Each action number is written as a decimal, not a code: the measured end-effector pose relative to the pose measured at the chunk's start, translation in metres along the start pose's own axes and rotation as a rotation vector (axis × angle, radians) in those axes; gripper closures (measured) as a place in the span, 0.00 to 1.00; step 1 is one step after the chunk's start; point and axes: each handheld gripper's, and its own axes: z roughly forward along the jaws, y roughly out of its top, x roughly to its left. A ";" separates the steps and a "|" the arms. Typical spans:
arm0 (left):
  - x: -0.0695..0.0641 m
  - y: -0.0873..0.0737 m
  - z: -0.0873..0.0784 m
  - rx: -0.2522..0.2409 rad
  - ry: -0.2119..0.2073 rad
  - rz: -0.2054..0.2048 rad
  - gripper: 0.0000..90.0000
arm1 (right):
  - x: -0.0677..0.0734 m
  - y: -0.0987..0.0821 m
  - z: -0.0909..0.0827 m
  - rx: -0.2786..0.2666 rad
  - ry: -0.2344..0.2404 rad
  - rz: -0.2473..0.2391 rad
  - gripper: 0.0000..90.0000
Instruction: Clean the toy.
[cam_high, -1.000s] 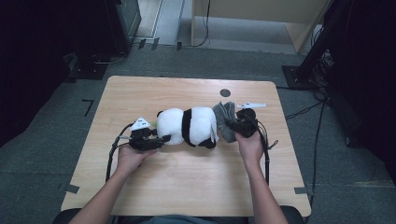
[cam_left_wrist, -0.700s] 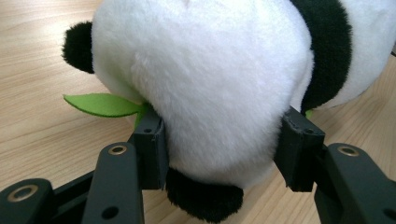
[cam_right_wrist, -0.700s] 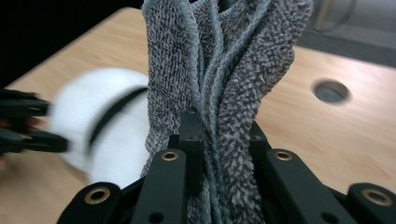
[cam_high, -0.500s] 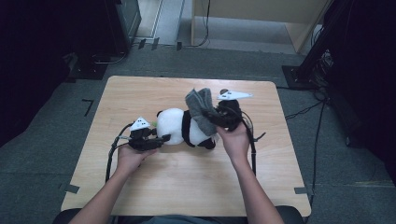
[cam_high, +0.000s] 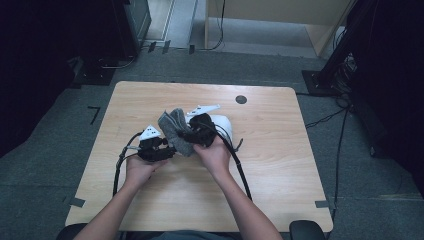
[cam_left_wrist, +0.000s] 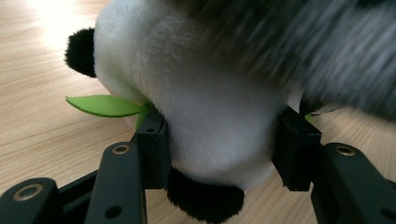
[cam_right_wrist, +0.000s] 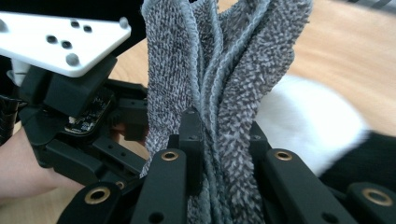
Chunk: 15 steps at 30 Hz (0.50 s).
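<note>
A black-and-white panda plush (cam_high: 223, 125) lies on the wooden table (cam_high: 280, 165). My left gripper (cam_high: 171, 149) is shut on its white body (cam_left_wrist: 210, 107), with a pad pressing in on each side. A green felt leaf (cam_left_wrist: 105, 105) sticks out beside the left pad. My right gripper (cam_high: 183, 136) is shut on a bunched grey terry cloth (cam_high: 174, 129), which stands up between its jaws (cam_right_wrist: 219, 70). The cloth hangs over the panda, right above the left gripper (cam_right_wrist: 70, 116). It hides most of the plush in the high view and blurs across the top of the left gripper view (cam_left_wrist: 327, 51).
A small dark round spot (cam_high: 241, 99) marks the table's far side. Black cables trail from both grippers toward the near edge (cam_high: 240, 172). Dark equipment and stands ring the table on the grey floor. Bare wood lies to the right and left of the hands.
The right gripper has carried the grey cloth leftward, from the panda's right end to over its middle and the left gripper. The left gripper and the panda have stayed put.
</note>
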 end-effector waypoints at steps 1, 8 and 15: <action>0.000 0.000 0.000 0.002 0.003 -0.001 0.52 | 0.001 -0.002 0.004 0.008 0.001 0.006 0.86; -0.001 0.001 0.000 0.024 0.012 0.004 0.57 | -0.006 -0.017 0.011 0.000 -0.021 -0.018 0.86; 0.003 0.002 -0.001 0.029 -0.001 -0.028 0.58 | -0.014 -0.034 -0.006 0.030 -0.090 -0.059 0.86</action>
